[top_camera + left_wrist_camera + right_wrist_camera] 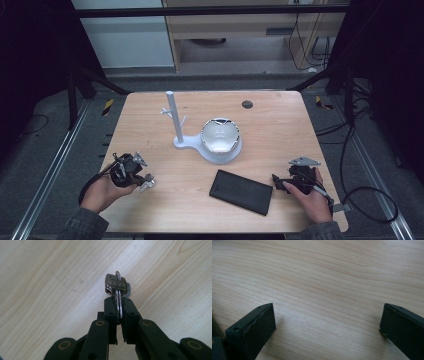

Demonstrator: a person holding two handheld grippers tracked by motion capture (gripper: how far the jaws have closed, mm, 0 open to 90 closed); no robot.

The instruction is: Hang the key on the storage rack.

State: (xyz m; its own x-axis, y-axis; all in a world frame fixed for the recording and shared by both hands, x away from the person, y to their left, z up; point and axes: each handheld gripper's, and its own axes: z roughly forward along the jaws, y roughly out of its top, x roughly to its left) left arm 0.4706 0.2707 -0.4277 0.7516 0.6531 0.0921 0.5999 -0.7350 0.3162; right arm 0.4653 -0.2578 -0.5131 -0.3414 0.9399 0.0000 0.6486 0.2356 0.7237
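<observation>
- Your left gripper sat at the near left of the counter, its fingers clamped on a small bunch of keys, which stood just above the wood.
- I judged the step in hand to be the pick-up: the keys were gripped but not yet carried anywhere.
- The likely goal was the white key stand at the middle of the counter; its small pegs would call for a lift, a carry to the far right, and the ring lined up on a peg.
- The white bowl touched the stand's base on the right, so you had to approach from the left.
- The black case lay near, right of centre, well clear of that path.
- Your right gripper rested at the near right, fingers spread wide over bare wood, holding nothing.
</observation>
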